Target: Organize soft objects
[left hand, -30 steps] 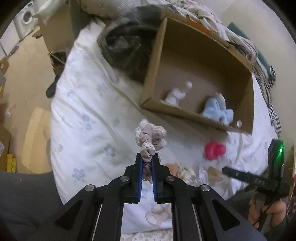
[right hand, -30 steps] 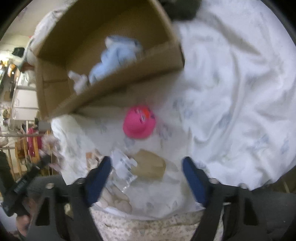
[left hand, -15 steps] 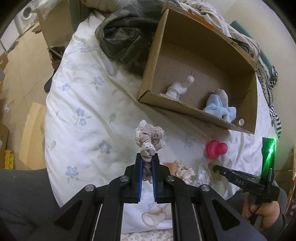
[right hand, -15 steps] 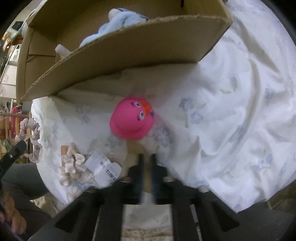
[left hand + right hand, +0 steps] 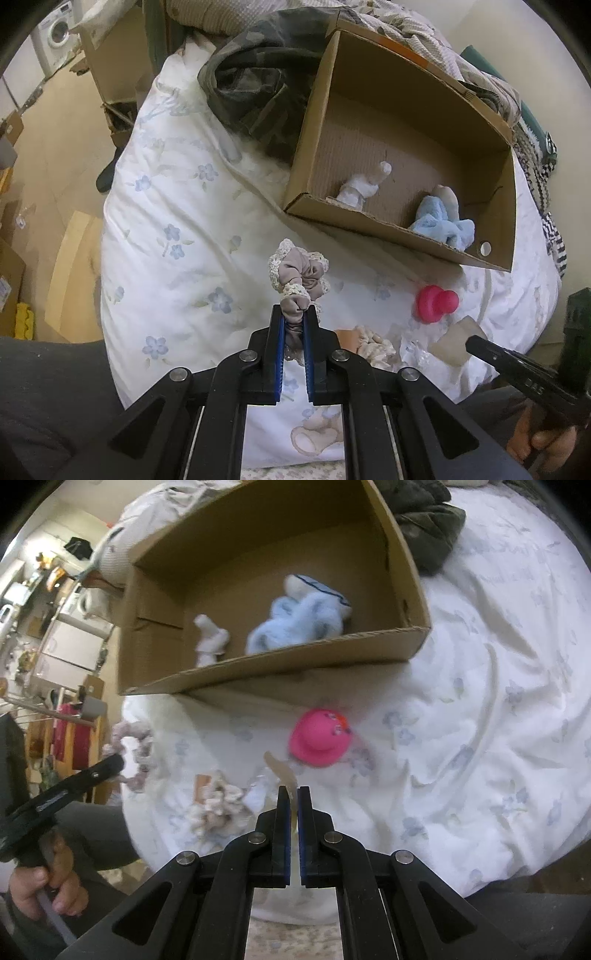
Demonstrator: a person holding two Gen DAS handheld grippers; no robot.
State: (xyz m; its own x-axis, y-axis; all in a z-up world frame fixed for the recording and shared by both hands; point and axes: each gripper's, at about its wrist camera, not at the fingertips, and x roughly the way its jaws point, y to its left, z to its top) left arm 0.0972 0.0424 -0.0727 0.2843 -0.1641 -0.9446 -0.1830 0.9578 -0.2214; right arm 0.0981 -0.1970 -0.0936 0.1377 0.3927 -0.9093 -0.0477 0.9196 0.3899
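1. Soft objects are split between the bed (image 5: pixel 159 206) and the cardboard box (image 5: pixel 391 236): a light blue plush (image 5: pixel 443 221) and a small white toy (image 5: pixel 360 188) already lie inside the box, while a pink toy (image 5: pixel 317 738), a cream frilly piece (image 5: pixel 214 805) and a packet with a tan card (image 5: pixel 452 341) are still on the duvet in front of it.
2. A second ago the right gripper (image 5: pixel 294 794) stood wide open over the tan card; now its jaws are clamped on the card's thin edge, and the card (image 5: pixel 282 771) sticks up out of the pads, lifted off the sheet.
3. The view has drawn back since then, so the box interior shows more fully; I judge the pick to be made and the carry toward the box beginning.
4. The left gripper (image 5: pixel 294 314) has not changed: it is closed on a beige scrunchie (image 5: pixel 301 275) with lace trim, held above the bed just short of the box's near wall.
5. Both hands are now loaded, so two drops into the box look like the next need; the thin card may slip.
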